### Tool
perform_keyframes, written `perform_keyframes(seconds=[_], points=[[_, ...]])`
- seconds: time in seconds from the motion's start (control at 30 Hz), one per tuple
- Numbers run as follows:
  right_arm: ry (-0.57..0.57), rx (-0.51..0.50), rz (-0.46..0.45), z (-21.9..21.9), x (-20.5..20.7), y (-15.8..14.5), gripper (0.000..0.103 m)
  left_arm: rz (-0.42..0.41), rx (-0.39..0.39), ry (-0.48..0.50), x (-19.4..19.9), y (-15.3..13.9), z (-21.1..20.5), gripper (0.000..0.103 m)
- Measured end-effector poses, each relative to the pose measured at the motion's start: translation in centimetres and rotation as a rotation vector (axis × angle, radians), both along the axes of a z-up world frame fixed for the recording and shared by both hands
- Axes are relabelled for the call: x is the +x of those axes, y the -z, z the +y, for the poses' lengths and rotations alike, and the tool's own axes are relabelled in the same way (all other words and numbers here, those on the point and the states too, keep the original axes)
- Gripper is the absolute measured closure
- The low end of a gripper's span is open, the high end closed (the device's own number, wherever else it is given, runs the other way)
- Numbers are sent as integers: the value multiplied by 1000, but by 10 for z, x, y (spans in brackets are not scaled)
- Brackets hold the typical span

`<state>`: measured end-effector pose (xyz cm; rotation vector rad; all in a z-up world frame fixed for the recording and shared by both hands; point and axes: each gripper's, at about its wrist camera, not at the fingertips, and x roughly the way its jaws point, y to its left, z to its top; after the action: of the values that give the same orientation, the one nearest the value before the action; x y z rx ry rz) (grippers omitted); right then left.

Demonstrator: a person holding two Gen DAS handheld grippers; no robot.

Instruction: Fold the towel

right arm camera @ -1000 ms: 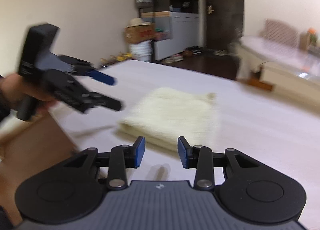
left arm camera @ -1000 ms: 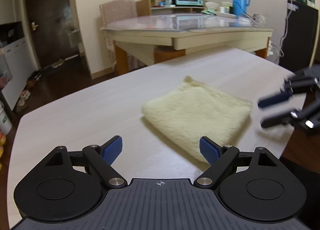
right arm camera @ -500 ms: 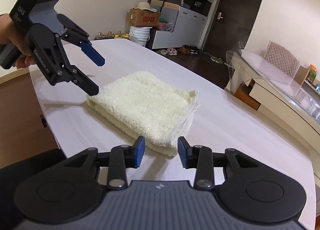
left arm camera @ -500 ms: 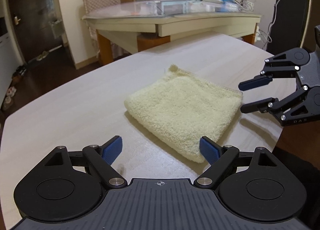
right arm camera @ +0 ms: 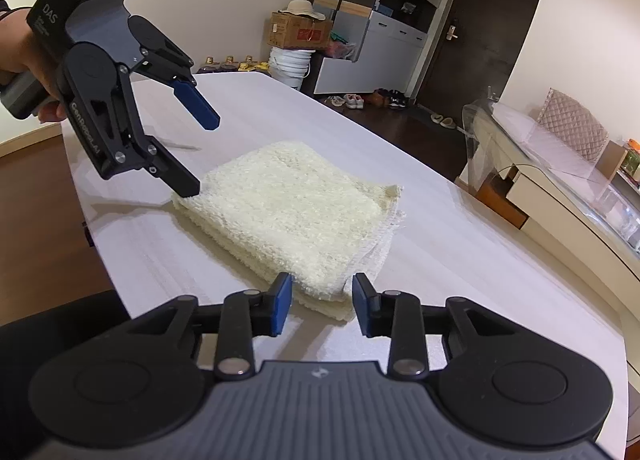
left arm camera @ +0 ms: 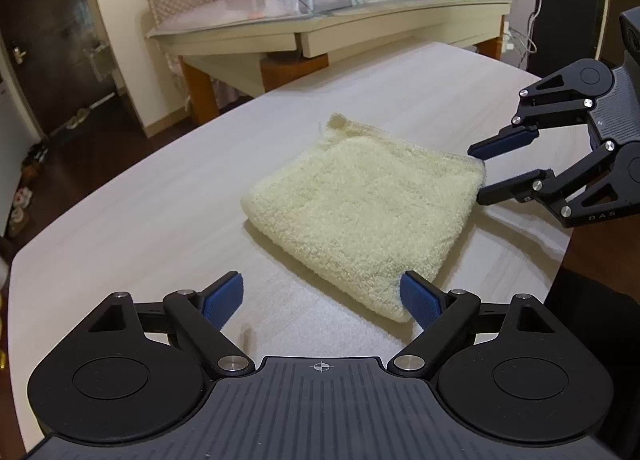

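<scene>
Both tools, left tool (left arm camera: 322, 298) and right tool (right arm camera: 321, 302), hover released, the towel (left arm camera: 362, 212) hiding one left fingertip's edge.

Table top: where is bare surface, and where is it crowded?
The table is bare beyond the towel toward the far edge, and left of it in the left wrist view. Crowded: the towel's near corners, where the left gripper and right gripper sit.

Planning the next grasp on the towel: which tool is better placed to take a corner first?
Probably the right tool: a towel corner lies between its pads, and it has just been closing, not yet gripping. The left tool is wide open, only its right pad beside a corner.
</scene>
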<state>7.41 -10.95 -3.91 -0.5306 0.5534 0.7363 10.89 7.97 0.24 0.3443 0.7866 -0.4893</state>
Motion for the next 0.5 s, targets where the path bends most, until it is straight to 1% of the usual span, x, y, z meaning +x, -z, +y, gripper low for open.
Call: perform_keyframes(seconds=[0.03, 0.07, 0.2, 0.27, 0.33, 0.37, 0.43, 0.5], points=[[-1, -1, 2, 0, 0, 0, 73, -1, 2, 0, 0, 0, 0, 12], [-2, -2, 3, 0, 0, 1, 77, -2, 3, -1, 0, 0, 0, 12], [1, 12, 16, -2, 2, 1, 85, -14, 8, 1, -4, -3, 1, 12], [2, 22, 23, -4, 3, -1, 85, -36, 10, 17, -12, -7, 3, 12], [-5, 18, 20, -4, 3, -2, 84, -66, -2, 65, -25, -10, 7, 12], [-14, 5, 8, -4, 1, -2, 81, -75, -7, 86, -29, -11, 7, 12], [-41, -43, -45, -1, -5, 0, 81, -88, -5, 118, -37, -11, 8, 13], [-85, -119, -122, 3, -13, 3, 81, -92, 21, 155, -45, -9, 4, 13]])
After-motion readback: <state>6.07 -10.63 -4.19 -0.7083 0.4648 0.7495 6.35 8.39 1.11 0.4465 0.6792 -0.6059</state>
